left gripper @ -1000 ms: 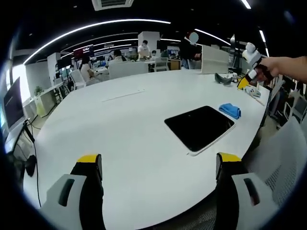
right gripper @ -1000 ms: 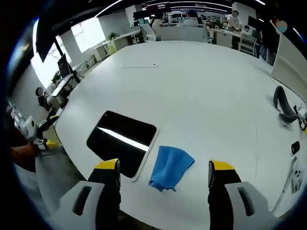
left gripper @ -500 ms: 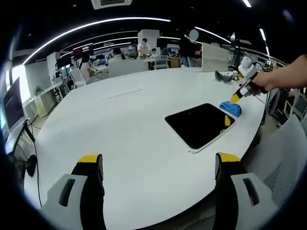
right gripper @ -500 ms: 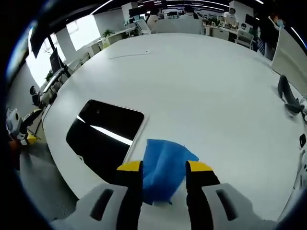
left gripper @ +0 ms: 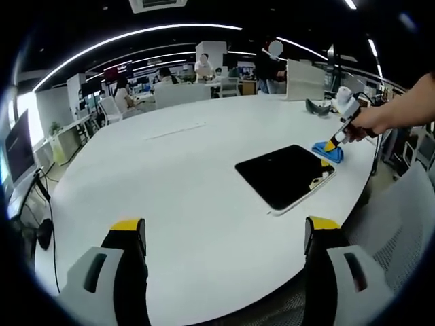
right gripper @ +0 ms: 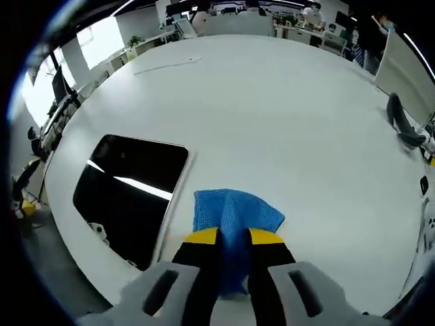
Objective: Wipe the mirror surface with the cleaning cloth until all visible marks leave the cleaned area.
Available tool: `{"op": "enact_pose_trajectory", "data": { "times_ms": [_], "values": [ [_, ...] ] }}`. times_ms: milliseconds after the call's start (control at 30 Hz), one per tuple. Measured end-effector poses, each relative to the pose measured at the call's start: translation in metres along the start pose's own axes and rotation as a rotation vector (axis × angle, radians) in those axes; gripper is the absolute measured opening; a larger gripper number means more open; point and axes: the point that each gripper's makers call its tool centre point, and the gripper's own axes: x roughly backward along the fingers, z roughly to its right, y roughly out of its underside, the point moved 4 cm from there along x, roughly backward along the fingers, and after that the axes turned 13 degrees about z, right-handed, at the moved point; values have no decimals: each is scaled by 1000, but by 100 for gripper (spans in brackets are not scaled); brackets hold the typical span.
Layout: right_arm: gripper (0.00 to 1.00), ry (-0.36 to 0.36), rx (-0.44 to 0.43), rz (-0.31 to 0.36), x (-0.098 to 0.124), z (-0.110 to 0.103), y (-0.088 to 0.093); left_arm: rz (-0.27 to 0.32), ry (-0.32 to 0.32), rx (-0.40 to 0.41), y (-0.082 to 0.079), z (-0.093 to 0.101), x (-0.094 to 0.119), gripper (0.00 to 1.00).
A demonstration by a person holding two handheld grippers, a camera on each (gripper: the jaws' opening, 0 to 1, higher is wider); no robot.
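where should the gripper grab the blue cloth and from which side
Grip the raised fold at the cloth's near edge, coming from above on the side away from the mirror. It lies bunched on the table there, and the right gripper has closed on that fold.

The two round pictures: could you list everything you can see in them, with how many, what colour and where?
Table: one, white, large and rounded, spanning both views.
Mirror: one, dark reflective face with a pale rim, flat near the table's edge.
Cleaning cloth: one, blue, on the table beside the mirror.
Dark curved object: one, grey-black, far side of the table; what it is I cannot tell.
Office desks and people: several, in the background beyond the table.
Left tongs: yellow-tipped, open, above bare table.
Right tongs: yellow-tipped, closed on the cleaning cloth.
Hand: one, holding the right tongs, in the left gripper view.
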Motion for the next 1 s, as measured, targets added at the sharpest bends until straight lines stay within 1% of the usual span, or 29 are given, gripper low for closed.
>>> {"op": "enact_pose_trajectory", "data": {
  "times_ms": [100, 133, 167, 233, 300, 400, 433, 467, 500, 533, 567, 600, 633, 700, 767, 800, 900, 1000],
  "values": [
    [7, 4, -8, -12, 0, -2, 0, -7, 5, 1, 2, 0, -1, 96],
    [5, 9, -17, -17, 0, -2, 0, -7, 5, 0, 1, 0, -1, 96],
    [2, 12, -21, -22, 0, -1, 0, -2, 4, -2, 1, 0, -1, 96],
    [1, 27, -78, -22, -2, 0, -1, -2, 3, -1, 1, 0, -1, 95],
    [0, 29, -113, -28, -3, 2, -2, -2, 5, -1, 0, 0, -1, 95],
    [0, 18, -119, -53, -3, 2, -4, -2, 6, -3, 1, 0, 0, 95],
    [1, 3, -118, -60, -4, 1, -5, -2, 6, -2, 1, 0, 0, 95],
    [1, -33, -95, -77, -3, 0, -5, -2, 8, -1, 1, 0, 0, 95],
    [1, -17, -138, -83, 0, -1, -6, -3, 11, 2, 1, 1, 0, 95],
    [1, -40, -196, -57, 1, -5, -14, -2, 14, 4, 1, 2, 0, 95],
    [1, -39, -210, -36, 1, -4, -19, -1, 17, 7, 1, 2, 0, 96],
    [1, -13, -194, -35, 4, 0, -24, -4, 23, 17, 1, 3, -1, 97],
    [1, -11, -192, -33, 5, 0, -28, -10, 26, 27, 2, 4, -1, 98],
    [0, -19, -226, -18, 7, -6, -38, -11, 33, 33, 2, 6, -1, 99],
    [0, -13, -242, -1, 8, -9, -49, -5, 42, 21, 2, 8, -1, 99],
    [0, -11, -246, 1, 7, -11, -53, -8, 48, 20, 2, 9, -1, 99],
    [0, -2, -278, 5, 4, -20, -61, -43, 80, 27, 9, 14, -2, 99],
    [0, -12, -300, -4, -4, -31, -64, -58, 78, 23, 12, 14, 0, 99]
  ]
}}
